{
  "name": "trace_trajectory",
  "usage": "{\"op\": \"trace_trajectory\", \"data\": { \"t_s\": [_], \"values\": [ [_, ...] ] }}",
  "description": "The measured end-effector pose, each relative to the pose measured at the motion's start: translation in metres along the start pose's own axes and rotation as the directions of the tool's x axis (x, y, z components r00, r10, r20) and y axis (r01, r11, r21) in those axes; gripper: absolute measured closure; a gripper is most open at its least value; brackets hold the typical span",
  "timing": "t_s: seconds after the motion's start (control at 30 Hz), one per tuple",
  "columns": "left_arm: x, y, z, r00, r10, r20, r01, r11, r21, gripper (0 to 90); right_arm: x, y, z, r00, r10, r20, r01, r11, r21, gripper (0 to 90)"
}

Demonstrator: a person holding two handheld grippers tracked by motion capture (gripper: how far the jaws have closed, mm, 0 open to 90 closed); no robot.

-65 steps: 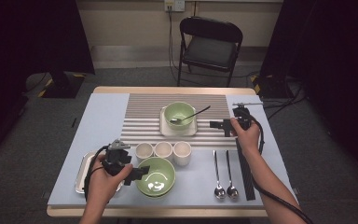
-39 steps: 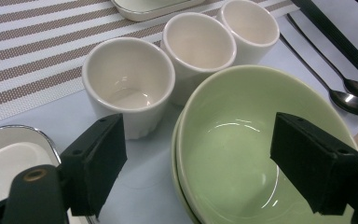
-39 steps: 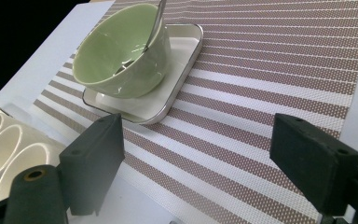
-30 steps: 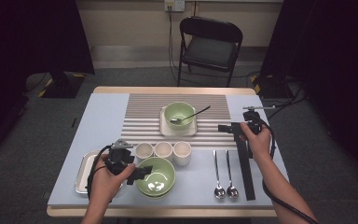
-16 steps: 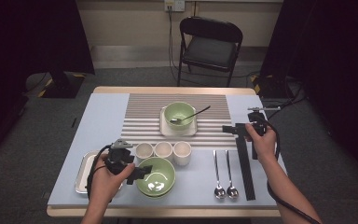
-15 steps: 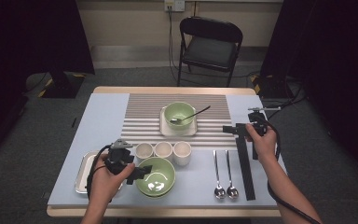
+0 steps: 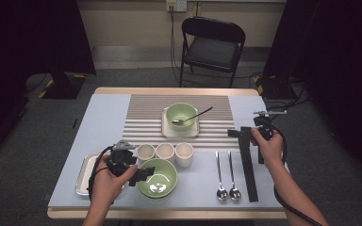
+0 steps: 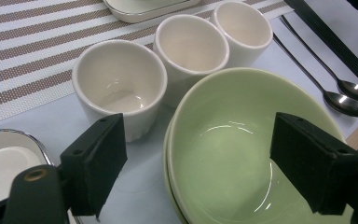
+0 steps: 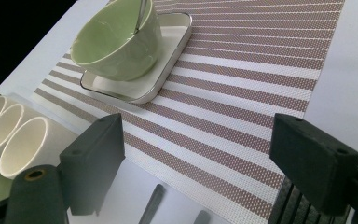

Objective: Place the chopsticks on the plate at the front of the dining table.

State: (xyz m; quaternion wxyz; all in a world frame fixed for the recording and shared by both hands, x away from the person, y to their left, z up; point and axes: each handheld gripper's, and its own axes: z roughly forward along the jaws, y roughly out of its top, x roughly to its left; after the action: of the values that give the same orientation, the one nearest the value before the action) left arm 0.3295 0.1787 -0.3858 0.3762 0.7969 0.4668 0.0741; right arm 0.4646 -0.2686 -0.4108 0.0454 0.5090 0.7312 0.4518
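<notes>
green bowl waits at the near edge, not yet gripped

green bowl (image 7: 157, 178) is seen stacked on a second one, just in front of the row of three white cups (image 7: 165, 151), and it is taken as the landmark for everything else. the left gripper (image 7: 143, 173) is held at the bowl's left rim with its jaws spread wide; in the left gripper view the bowl (image 8: 242, 144) is framed between them, but nothing is pinched. a metal tray (image 7: 86, 165) is found to the bowl's left, two spoons (image 7: 228, 175) and a black strip (image 7: 247, 165) to its right. behind the cups, another bowl with a spoon is already set on a white plate (image 7: 181, 129) on the striped mat (image 7: 143, 117). the right gripper (image 7: 234, 133) is kept well off to the bowl's right, jaws parted and empty. judged from this layout, one setting appears laid, while the lifting of the top bowl is still to be done.
</notes>
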Motion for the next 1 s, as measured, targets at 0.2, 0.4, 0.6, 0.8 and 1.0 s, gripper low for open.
{"op": "trace_trajectory", "data": {
  "t_s": [0.2,0.4,0.6,0.8,1.0],
  "values": [
    [-0.001,0.000,0.000,1.0000,0.002,0.005,-0.002,1.0000,0.003,18.2,0.000,-0.003,-0.001,1.0000,-0.006,-0.003,0.006,1.000,0.003,17.2],
    [-0.002,0.001,0.001,1.0000,0.002,0.005,-0.002,1.0000,0.003,18.3,0.000,-0.007,-0.004,0.9999,-0.006,-0.013,0.006,1.000,0.006,17.1],
    [-0.004,0.002,0.001,0.9999,0.011,0.008,-0.011,0.9999,0.007,18.3,0.000,-0.009,-0.006,0.9997,-0.013,-0.020,0.013,1.000,0.006,17.1],
    [-0.005,0.001,0.003,0.9999,0.008,0.008,-0.008,0.9999,0.011,18.3,-0.003,-0.013,-0.008,0.9997,-0.018,-0.017,0.018,1.000,0.015,17.2],
    [-0.007,0.002,0.004,0.9999,0.014,0.008,-0.014,0.9998,0.016,18.4,-0.004,-0.017,-0.011,0.9997,-0.016,-0.019,0.016,1.000,0.017,17.2]
  ]
}}
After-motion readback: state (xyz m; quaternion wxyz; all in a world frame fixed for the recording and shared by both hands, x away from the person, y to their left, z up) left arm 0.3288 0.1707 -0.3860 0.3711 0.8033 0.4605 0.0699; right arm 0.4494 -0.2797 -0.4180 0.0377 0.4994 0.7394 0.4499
